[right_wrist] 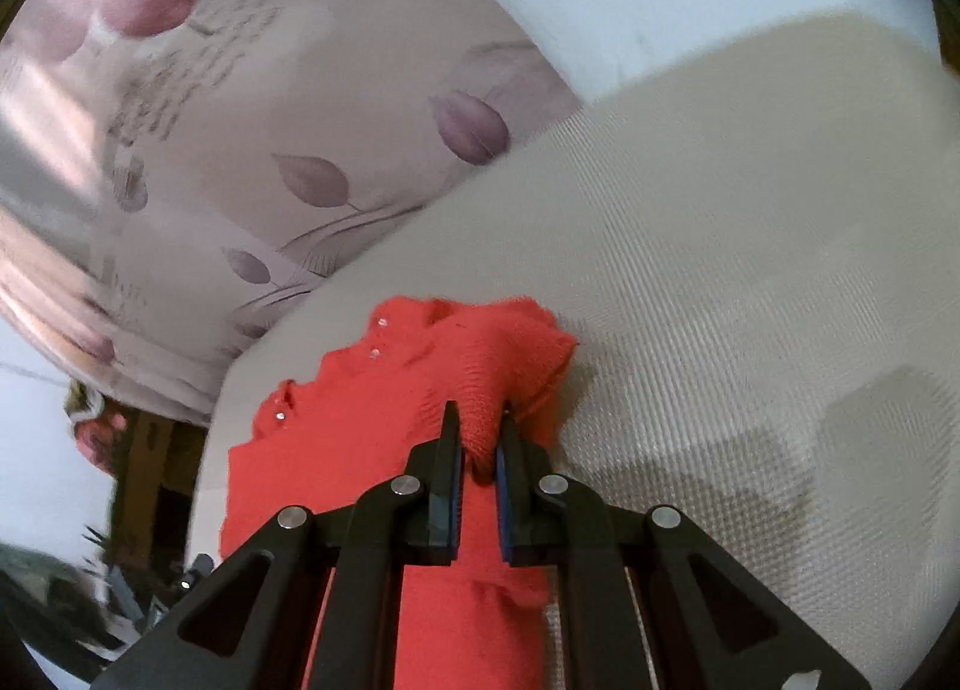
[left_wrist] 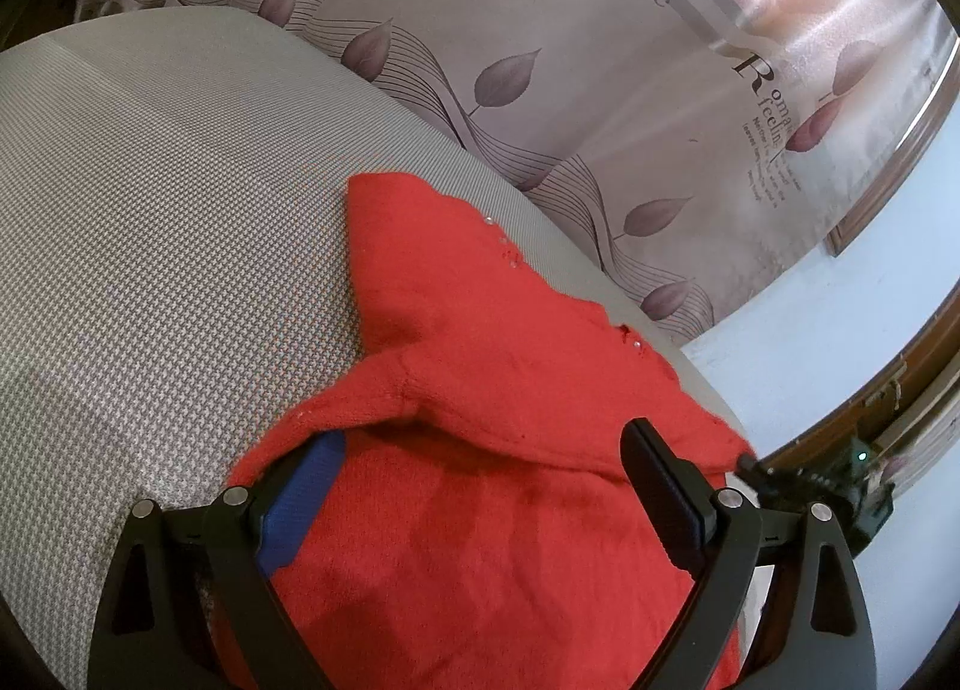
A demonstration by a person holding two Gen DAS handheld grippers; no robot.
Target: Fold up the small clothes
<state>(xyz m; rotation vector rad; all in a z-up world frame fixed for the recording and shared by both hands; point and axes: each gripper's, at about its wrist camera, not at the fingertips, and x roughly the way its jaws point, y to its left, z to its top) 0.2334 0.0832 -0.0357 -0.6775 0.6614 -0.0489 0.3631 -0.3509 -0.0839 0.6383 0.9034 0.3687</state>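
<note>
A small red knitted cardigan with clear buttons lies on a grey houndstooth-patterned surface. My left gripper stands open low over the garment, its blue-padded left finger tucked under a fold of red knit and its right finger resting on top. In the right wrist view the same cardigan lies below, and my right gripper is shut on a bunched sleeve end, lifted slightly off the surface.
A mauve curtain with leaf print hangs behind the surface's far edge. A pale wall and a wooden frame lie to the right. Floor clutter shows past the left edge in the right wrist view.
</note>
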